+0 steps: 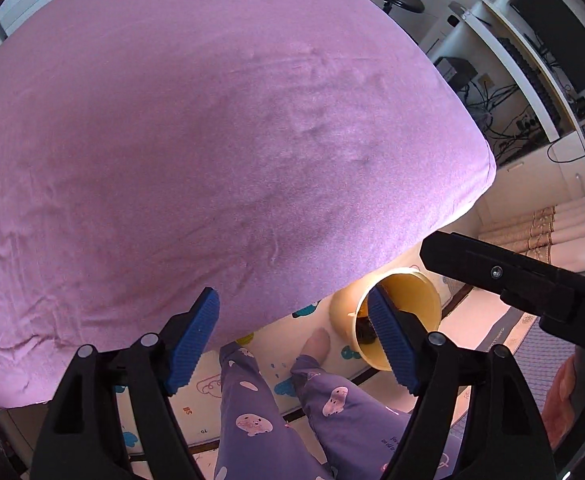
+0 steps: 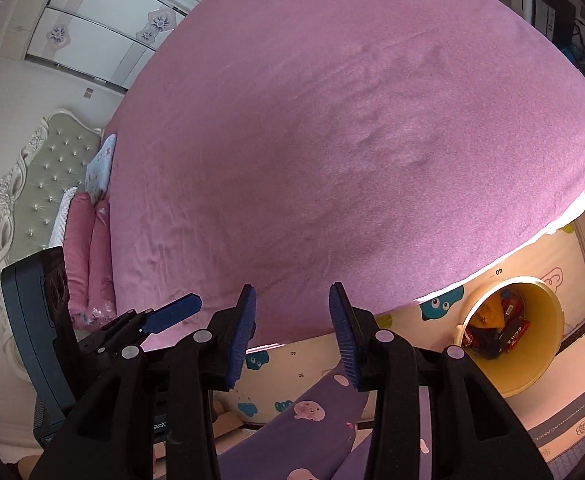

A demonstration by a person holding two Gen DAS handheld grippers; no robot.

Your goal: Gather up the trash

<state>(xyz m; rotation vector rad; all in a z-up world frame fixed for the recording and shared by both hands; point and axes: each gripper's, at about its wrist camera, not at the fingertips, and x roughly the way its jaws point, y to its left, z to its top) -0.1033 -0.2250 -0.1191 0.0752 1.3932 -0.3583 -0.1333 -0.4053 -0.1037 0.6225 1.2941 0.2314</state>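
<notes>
Lower right of the frame, the bin [image 2: 532, 364] is holding wrappers; I'm hovering both empties, left gripper [image 1: 294, 344] wide, right gripper [image 2: 292, 336] half-open, probably hunting more trash next.

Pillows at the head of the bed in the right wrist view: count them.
3, maybe more hidden: a pale blue patterned pillow by the headboard, and two pink pillows lying side by side below it.

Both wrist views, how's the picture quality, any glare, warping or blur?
Left wrist: strong fisheye bulges the pink bed; bright light spills below its edge by the yellow bin; sharp overall, dark corners. Right wrist: same bulging; a glare strip runs along the bed's lower edge; the bin's contents stay readable.
</notes>
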